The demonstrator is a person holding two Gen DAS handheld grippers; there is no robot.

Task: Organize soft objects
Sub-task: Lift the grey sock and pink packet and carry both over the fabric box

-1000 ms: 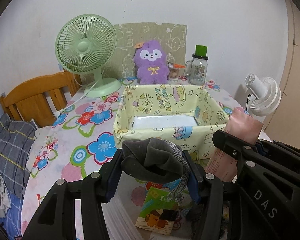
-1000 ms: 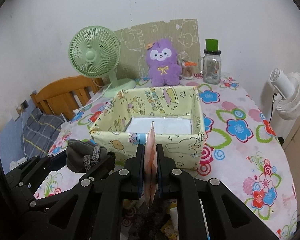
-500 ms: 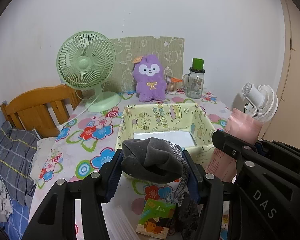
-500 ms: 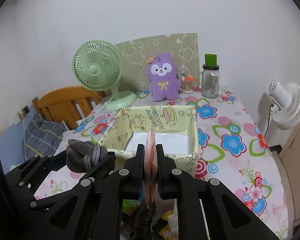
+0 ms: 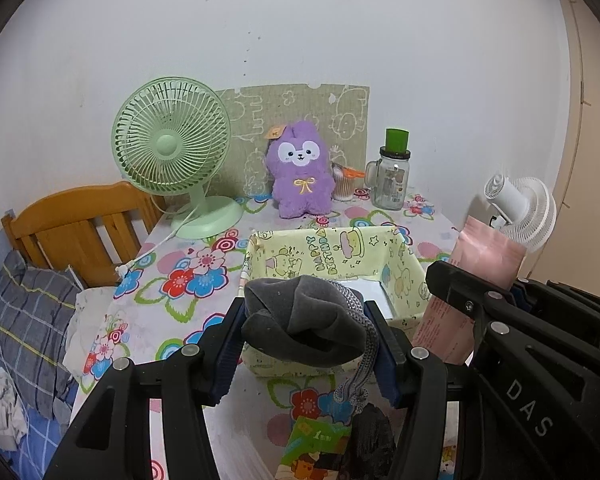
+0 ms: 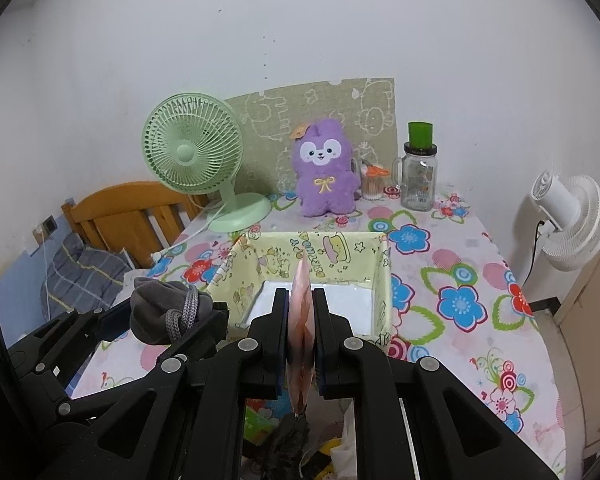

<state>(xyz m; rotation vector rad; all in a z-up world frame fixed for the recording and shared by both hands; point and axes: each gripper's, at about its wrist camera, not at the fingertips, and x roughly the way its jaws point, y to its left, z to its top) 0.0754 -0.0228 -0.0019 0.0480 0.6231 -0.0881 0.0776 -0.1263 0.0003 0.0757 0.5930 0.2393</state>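
A table (image 6: 452, 280) covered in a bright flower-print cloth fills both views, with a white wall behind it. In the last second the whole scene has dropped lower and shrunk a little in both cameras: I have lifted both hands straight up together, carrying what they hold, and neither grip has altered.

At the centre of the table sits an open, pale yellow fabric box (image 6: 374, 276) printed with cartoon figures; its white floor looks bare. It now lies lower in my view, so both loads seem to have the height to clear its near wall. I judge the next step is to carry them forward over the box and let go.

My left gripper (image 5: 306, 330) has its fingers part-way apart, clamped on either side of a bunched dark grey cloth (image 5: 300, 320) with a braided grey cord hanging from it. It is off the table, just short of the box.

My right gripper (image 6: 301, 322) has its fingers almost together, pinching a thin pink packet (image 6: 300, 320) held edge-on and upright, also just short of the box.

Below my grippers, on the near table edge, lie a green printed card (image 5: 314, 446) and a dark, fuzzy lump (image 5: 374, 436), possibly another soft item; it is too shadowed to tell.
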